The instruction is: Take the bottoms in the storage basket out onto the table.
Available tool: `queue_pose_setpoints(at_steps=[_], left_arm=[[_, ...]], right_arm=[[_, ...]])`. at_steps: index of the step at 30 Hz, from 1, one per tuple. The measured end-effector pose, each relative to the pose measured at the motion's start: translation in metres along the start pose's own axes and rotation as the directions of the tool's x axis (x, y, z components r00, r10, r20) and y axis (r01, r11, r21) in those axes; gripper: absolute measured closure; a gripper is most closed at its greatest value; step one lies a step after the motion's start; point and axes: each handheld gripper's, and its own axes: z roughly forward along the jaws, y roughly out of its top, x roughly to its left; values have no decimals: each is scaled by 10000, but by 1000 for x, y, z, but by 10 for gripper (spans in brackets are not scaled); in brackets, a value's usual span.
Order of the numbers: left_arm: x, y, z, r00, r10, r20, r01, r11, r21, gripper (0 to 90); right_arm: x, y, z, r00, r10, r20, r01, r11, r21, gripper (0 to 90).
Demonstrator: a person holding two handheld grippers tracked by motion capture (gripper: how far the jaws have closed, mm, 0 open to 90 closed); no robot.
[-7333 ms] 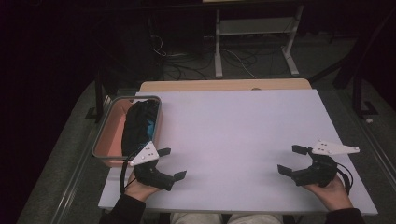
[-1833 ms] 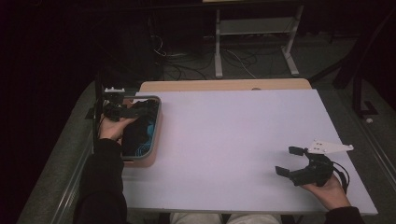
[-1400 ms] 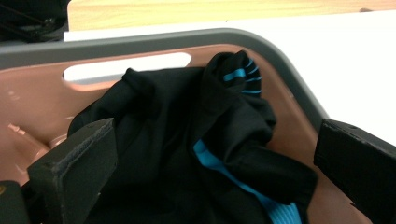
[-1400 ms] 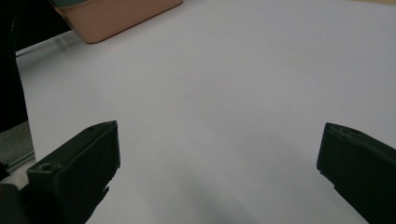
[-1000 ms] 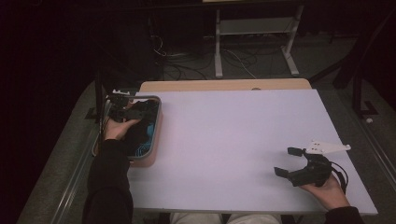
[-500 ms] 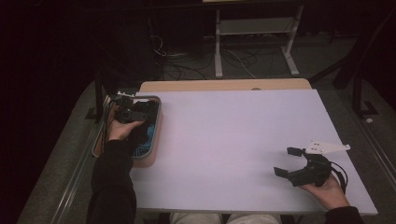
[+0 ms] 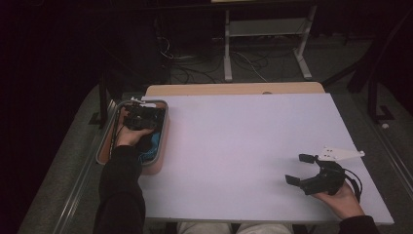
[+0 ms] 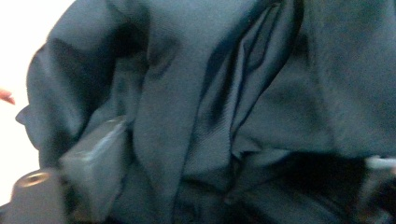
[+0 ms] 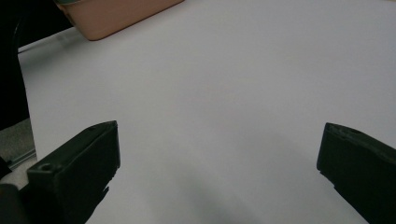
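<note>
at the far left of the surface (image 7: 234,126) sits a pinkish bin (image 7: 155,157) holding a heap of dark teal cloth (image 8: 224,93). the left gripper (image 7: 141,117) is plunged into the bin's far end, pointing down into the fabric. in the left gripper view the folds crowd right up to the lens, and a ridge of cloth lies between the two jaws. its jaws have just been closing, yet they stand apart and the pads don't look pressed onto the cloth, so i read it as not gripping yet.

to do this step well, i'd judge it best to close on that raised fold rather than a flat patch, taking enough layers that the cloth won't slip, then lift straight up so it clears the bin's rim without dragging the bin along.

moving right, the middle of the surface is bare white. at the near right the right gripper (image 7: 306,170) rests low in the person's hand, jaws spread wide with nothing between them, well apart from the bin, ready to take a corner once the cloth comes out.
</note>
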Motion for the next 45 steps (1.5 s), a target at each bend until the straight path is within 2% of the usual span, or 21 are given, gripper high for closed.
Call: queue_pose_setpoints(at_steps=[2, 4, 6, 9, 12, 15, 18, 24, 29, 31, 32, 36, 37, 41, 45], left_arm=[[0, 2, -2, 9994, -339, -25, 339, 9994, 93, 226], [1, 2, -4, 9982, -532, 263, 528, 9985, 127, 390], [2, 2, -4, 9977, -628, 248, 624, 9980, 138, 443], [5, 2, -6, 9934, -1052, 446, 1045, 9944, 180, 546], [9, 2, -8, 9857, -1487, 789, 1463, 9886, 347, 634], [11, 2, -9, 9772, -1835, 1072, 1799, 9828, 423, 674], [17, 0, -14, 9603, -2325, 1541, 2291, 9726, 393, 693], [16, 1, -27, 9544, -2204, 2012, 2234, 9747, 81, 700], [16, 0, -39, 9435, -2175, 2501, 2254, 9743, -31, 700], [15, 0, -44, 9422, -2023, 2669, 2119, 9773, -75, 700], [14, 0, -48, 9449, -1875, 2685, 1987, 9799, -151, 700], [13, 0, -60, 9435, -1687, 2851, 1871, 9816, -385, 700], [13, 0, -62, 9436, -1654, 2867, 1853, 9817, -433, 699], [15, -2, -74, 9376, -1573, 3101, 1876, 9797, -704, 699], [15, -2, -83, 9381, -1491, 3127, 1831, 9797, -822, 698]], right_arm=[[0, 0, 0, 10000, -7, 5, 7, 10000, -10, 0], [0, 0, 0, 10000, -11, -2, 11, 10000, -24, 0], [0, 0, 0, 10000, -23, 4, 23, 10000, -37, 0], [0, 0, 0, 10000, -29, 3, 29, 10000, -39, 0], [0, 0, 0, 10000, -30, 2, 30, 10000, -21, 0], [0, 0, 0, 10000, -15, 7, 15, 10000, -27, 0], [0, 0, -1, 10000, 22, 20, -21, 10000, -51, 0], [0, 0, -1, 10000, 34, 43, -33, 10000, -73, 0], [0, 0, -1, 10000, 33, 42, -33, 10000, -76, 0], [0, 0, -1, 10000, 35, 45, -35, 10000, -75, 0], [0, 0, -1, 10000, 27, 45, -26, 10000, -82, 0], [0, 0, -1, 10000, 33, 47, -33, 10000, -68, 0], [0, 0, -1, 10000, 39, 47, -39, 10000, -74, 0], [0, 0, -1, 10000, 30, 62, -30, 9999, -101, 0], [0, 0, -1, 10000, 37, 67, -37, 9999, -102, 0]])
